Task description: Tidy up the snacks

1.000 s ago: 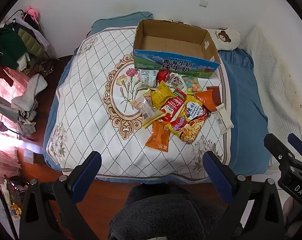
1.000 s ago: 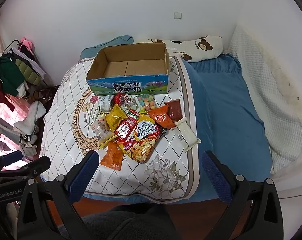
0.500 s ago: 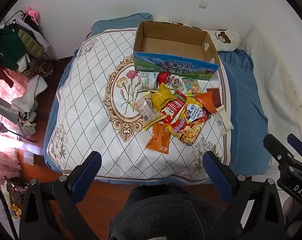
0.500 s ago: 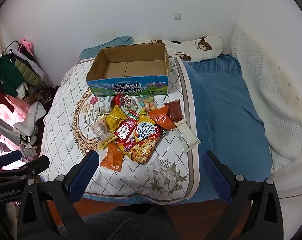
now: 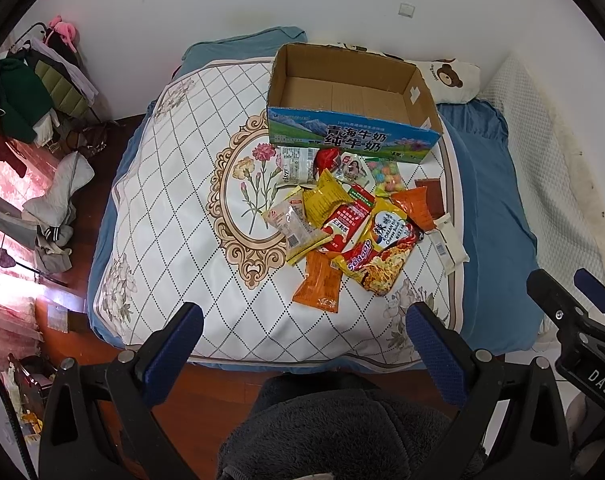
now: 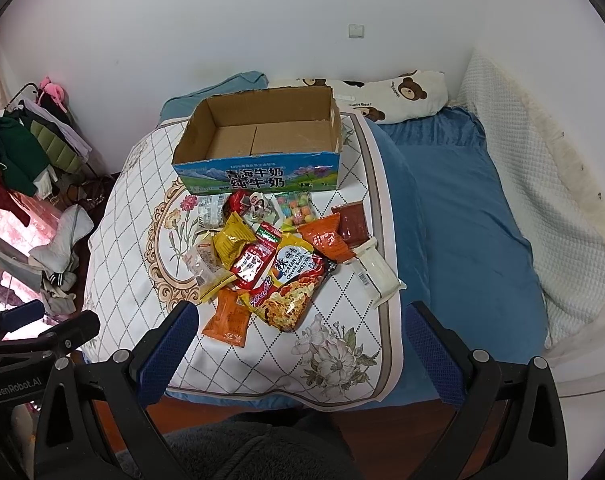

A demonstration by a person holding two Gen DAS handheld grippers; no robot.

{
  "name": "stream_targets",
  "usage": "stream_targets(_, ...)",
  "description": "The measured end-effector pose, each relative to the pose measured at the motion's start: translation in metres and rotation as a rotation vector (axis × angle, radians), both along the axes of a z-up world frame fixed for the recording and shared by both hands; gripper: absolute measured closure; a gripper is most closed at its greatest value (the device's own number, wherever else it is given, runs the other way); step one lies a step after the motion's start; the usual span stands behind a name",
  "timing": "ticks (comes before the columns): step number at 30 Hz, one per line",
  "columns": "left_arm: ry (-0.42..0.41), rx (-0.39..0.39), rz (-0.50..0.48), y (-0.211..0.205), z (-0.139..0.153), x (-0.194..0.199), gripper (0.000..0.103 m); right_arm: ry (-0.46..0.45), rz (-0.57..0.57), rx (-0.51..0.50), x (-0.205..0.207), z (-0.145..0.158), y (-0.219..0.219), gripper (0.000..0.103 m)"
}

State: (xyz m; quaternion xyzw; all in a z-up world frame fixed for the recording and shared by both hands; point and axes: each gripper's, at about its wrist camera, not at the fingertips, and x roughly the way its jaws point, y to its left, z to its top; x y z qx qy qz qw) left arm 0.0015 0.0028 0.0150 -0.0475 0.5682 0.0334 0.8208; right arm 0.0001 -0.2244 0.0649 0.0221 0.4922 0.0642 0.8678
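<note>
Since a second ago almost nothing has moved: both of my views have crept only slightly over the bed, and the snacks lie as they did. I take the cardboard box as my landmark; it sits open on the patterned quilt, and its inside shows only bare cardboard. Left of the box, off the bed, clothes hang on a rack. Just in front of the box, touching its printed front wall, the snack pile spreads toward me: a white packet, a yellow packet, a red packet, a noodle packet, an orange packet nearest me and a cream wrapper at the right. Right of the box lies a bear pillow. My left gripper and right gripper hover well short of the pile, jaws wide apart, holding nothing.
</note>
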Motion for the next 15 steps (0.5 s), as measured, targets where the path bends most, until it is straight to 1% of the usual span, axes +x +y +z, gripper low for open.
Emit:
stream_targets(3, -0.011, 0.033, 0.013, 0.005, -0.012, 0.013, 0.000, 0.006, -0.019, 0.009, 0.008, -0.004, -0.002, 0.000)
stream_targets(5, -0.004, 0.070, 0.018, 0.008, -0.028, 0.028, 0.000, 0.032, -0.043, 0.041, 0.028, -0.032, 0.002, 0.000)
stream_targets(6, -0.001, 0.087, 0.013, 0.010, -0.037, 0.036, 0.000, 0.047, -0.049, 0.050, 0.033, -0.040, 0.001, 0.000)
stream_targets(7, 0.011, 0.125, 0.006, 0.011, -0.049, 0.046, 0.000, 0.068, -0.059, 0.063, 0.041, -0.051, 0.000, 0.000)
stream_targets(9, 0.029, 0.183, -0.020, 0.014, -0.071, 0.061, 0.000, 0.099, -0.080, 0.089, 0.055, -0.076, -0.003, 0.000)
stream_targets(11, 0.041, 0.241, -0.070, 0.016, -0.096, 0.080, 0.000, 0.161, -0.103, 0.107, 0.073, -0.109, -0.003, 0.000)
stream_targets(13, 0.072, 0.282, -0.120, 0.018, -0.124, 0.096, 0.000, 0.211, -0.120, 0.120, 0.087, -0.143, -0.001, 0.000)
stream_targets(15, 0.131, 0.315, -0.189, 0.020, -0.157, 0.114, 0.000, 0.269, -0.133, 0.142, 0.104, -0.179, 0.004, 0.000)
